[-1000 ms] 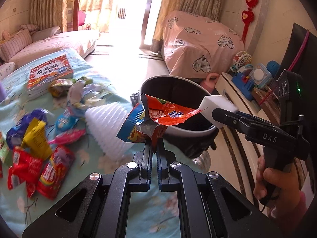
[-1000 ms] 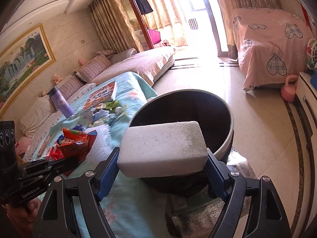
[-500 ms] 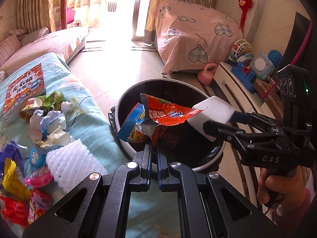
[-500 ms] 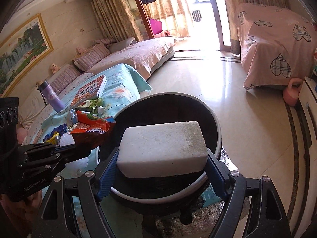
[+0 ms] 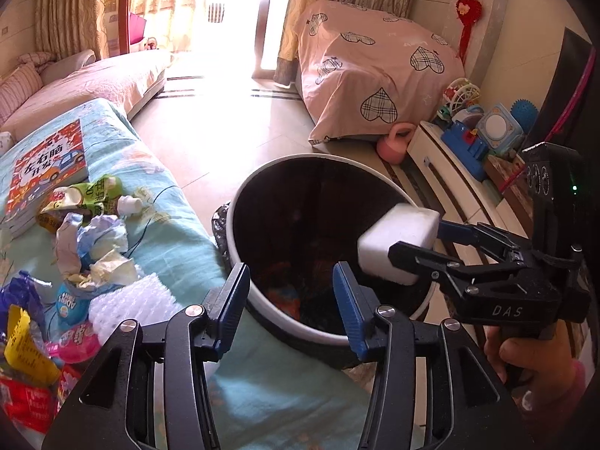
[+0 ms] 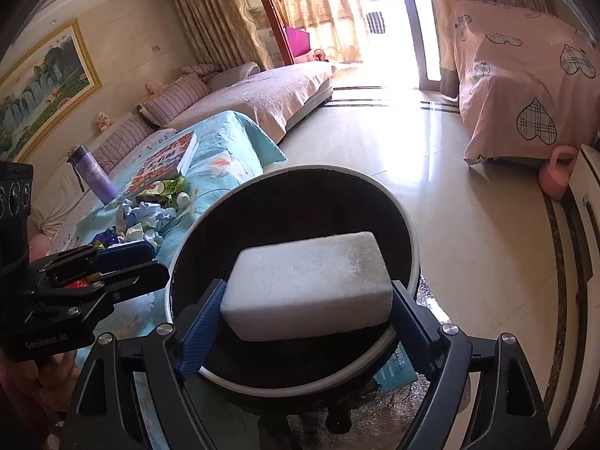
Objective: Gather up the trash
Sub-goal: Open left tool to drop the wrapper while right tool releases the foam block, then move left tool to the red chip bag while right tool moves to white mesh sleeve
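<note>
Trash bin stands right of the table bearing wrappers.

Home living room: long sofa with cushions, framed landscape painting, curtains, toys.

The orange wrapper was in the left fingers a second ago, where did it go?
The left gripper opened and dropped it into the bin; something orange shows at the bottom. The right gripper still holds the white block over the bin. Table trash stays put.
</note>
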### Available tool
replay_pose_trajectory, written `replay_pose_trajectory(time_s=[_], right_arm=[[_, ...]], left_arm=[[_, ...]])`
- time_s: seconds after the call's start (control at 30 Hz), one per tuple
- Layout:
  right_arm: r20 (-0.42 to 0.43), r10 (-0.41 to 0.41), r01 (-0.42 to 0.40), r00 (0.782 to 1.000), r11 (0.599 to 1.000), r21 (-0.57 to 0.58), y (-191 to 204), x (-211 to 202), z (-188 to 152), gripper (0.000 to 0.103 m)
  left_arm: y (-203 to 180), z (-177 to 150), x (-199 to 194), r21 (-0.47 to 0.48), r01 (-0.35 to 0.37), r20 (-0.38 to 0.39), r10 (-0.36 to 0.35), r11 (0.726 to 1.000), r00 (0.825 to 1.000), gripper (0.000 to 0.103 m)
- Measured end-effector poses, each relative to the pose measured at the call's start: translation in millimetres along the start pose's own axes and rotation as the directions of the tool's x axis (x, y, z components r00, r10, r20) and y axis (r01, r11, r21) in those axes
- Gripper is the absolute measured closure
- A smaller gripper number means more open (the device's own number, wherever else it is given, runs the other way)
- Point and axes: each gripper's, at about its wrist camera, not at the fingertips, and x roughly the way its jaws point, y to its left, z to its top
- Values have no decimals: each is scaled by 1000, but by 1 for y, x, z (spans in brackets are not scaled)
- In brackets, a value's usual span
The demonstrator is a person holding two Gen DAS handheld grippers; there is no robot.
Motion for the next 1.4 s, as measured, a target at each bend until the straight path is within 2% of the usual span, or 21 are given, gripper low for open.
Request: replay_pose_trajectory(time_s=[0.2, 0.53, 0.77, 1.13, 1.4], right_arm=[[31, 7, -8, 999, 999, 33, 2, -13, -5, 9], [71, 50, -55, 996, 995, 83, 29, -32, -30, 7], [60, 97, -102, 994, 991, 89, 62, -33, -52, 7], [32, 156, -158, 987, 985, 63, 112, -22, -74, 7], [21, 165, -166, 986, 986, 23, 141, -13, -80, 7]], left_arm=[[10, -23, -19, -45, -8, 9, 9, 999, 1000, 49], [39, -75, -57, -147, -29, 11, 31, 989, 999, 48], [62, -108, -86, -204, -63, 24, 69, 977, 997, 48], [99, -146, -120, -301, -122, 55, 145, 946, 988, 48], [131, -166, -137, -383, -176, 61, 214, 907, 975, 48]])
